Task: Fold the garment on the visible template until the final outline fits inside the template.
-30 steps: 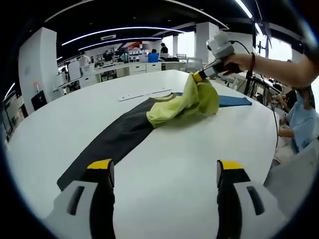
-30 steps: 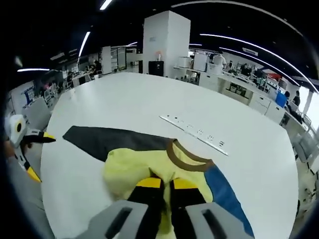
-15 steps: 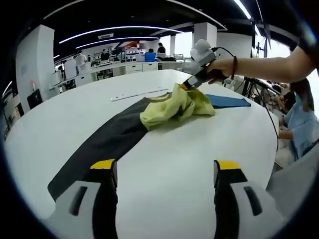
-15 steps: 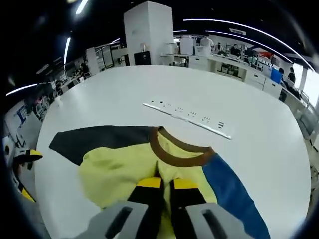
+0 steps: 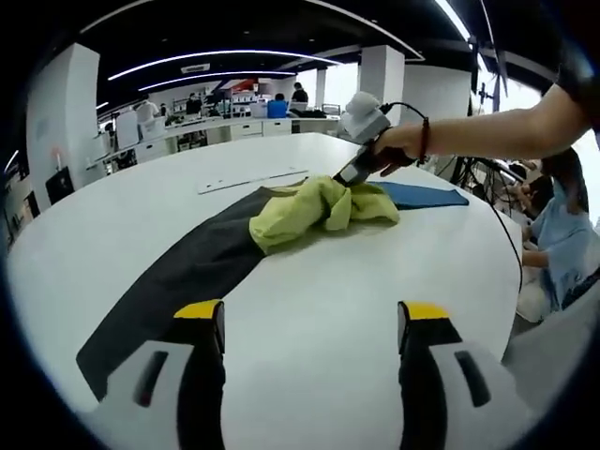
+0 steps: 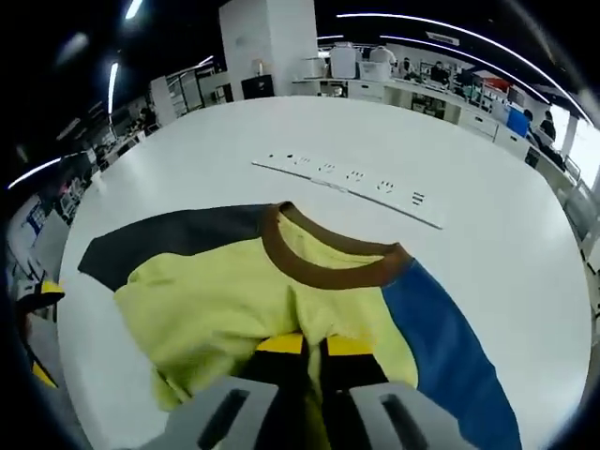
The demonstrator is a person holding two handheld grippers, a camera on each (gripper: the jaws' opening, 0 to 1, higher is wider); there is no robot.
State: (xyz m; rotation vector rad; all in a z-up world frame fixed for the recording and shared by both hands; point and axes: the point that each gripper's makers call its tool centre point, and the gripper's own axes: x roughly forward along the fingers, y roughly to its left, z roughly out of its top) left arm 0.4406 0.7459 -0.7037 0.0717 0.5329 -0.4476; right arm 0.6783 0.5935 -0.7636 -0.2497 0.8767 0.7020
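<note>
An open-plan office is stretching behind a round white table (image 5: 309,309). One yellow-green T-shirt (image 6: 244,300) with a brown collar (image 6: 328,267) is lying bunched mid-table — on the black-and-blue template (image 5: 178,281). The right gripper (image 6: 314,349) is pinching its fabric; the left gripper (image 5: 305,323) is hovering wide, empty, near. Soft, light, floppy — best taken at hem or shoulder.

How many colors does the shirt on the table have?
4: yellow body bunched in the middle, brown collar above it, black sleeve on one side, blue sleeve on the other. Folds may hide more.
</note>
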